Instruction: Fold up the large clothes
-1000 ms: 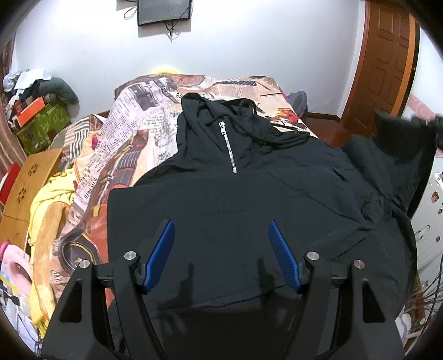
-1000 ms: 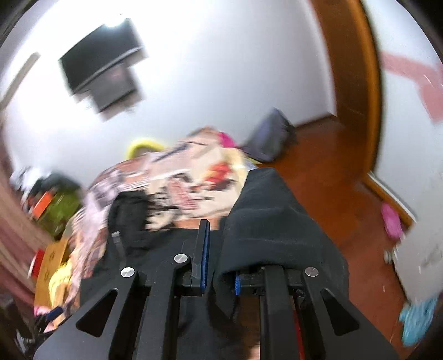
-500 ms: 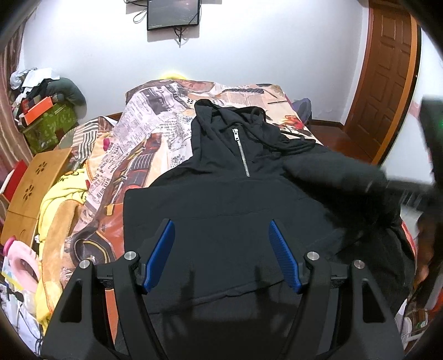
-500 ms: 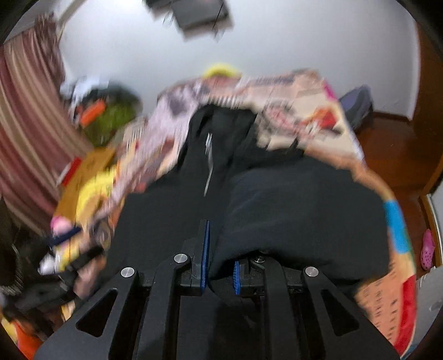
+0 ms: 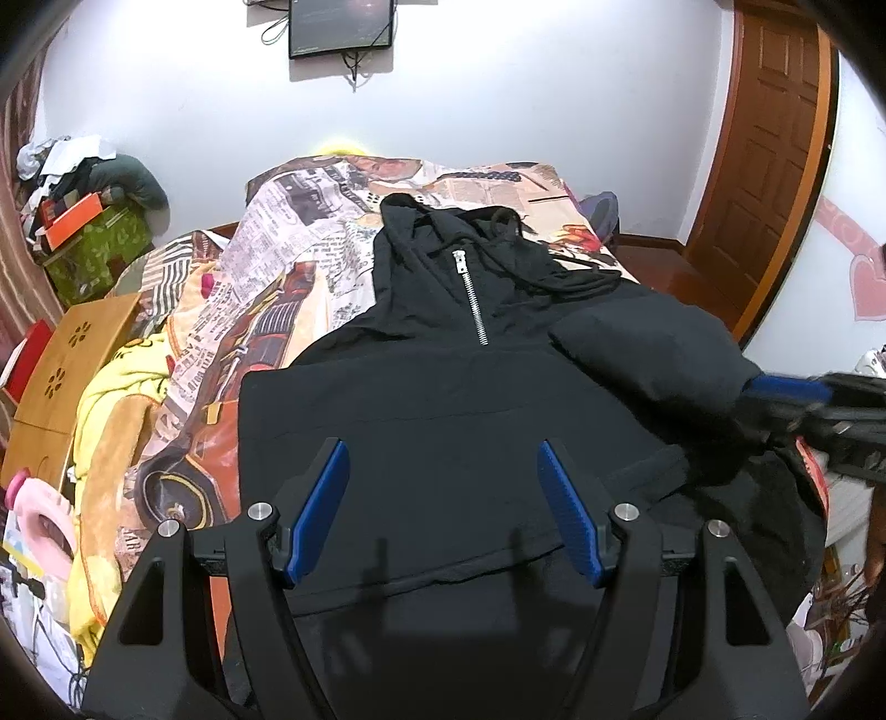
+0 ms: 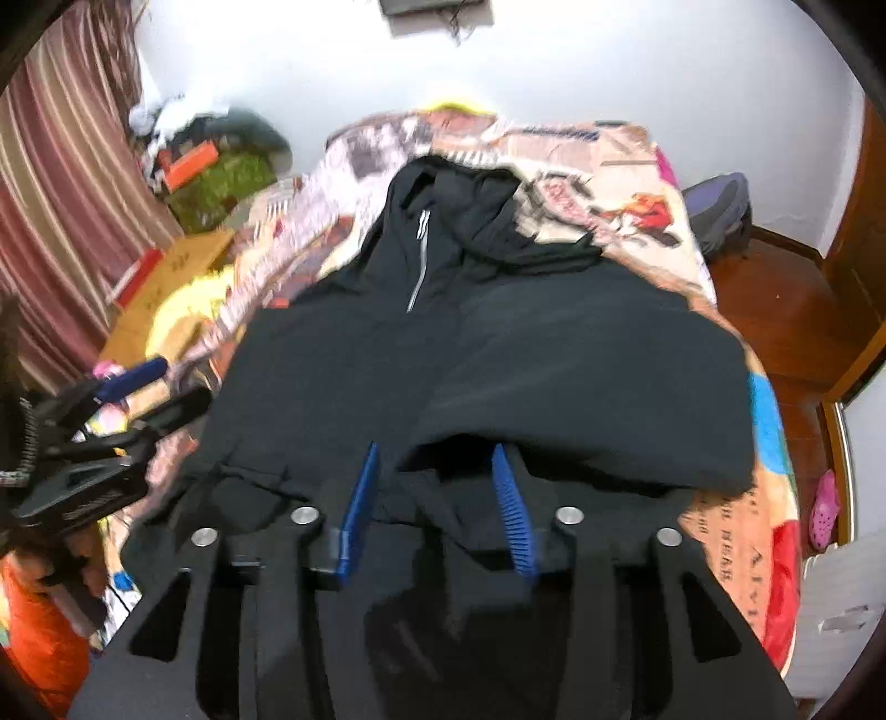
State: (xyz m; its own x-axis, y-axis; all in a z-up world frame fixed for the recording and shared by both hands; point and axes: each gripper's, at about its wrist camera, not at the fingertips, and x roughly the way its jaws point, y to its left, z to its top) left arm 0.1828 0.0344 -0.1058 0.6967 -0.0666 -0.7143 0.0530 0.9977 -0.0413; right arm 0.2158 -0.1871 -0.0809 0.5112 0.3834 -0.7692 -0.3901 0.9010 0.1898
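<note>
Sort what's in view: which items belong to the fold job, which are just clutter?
Job:
- black zip-neck hooded sweatshirt spread on the bed
- its right sleeve, folded over the body
- left gripper
- right gripper, jaws opening

Clutter:
- yellow blanket
- wooden lap table
- green box
- wall screen

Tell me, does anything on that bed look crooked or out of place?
Yes. The black hoodie lies lopsided: one sleeve is folded across its chest, the opposite side isn't. Its hood and drawstring sit rumpled, and a yellow blanket is bunched at the bed's edge.
</note>
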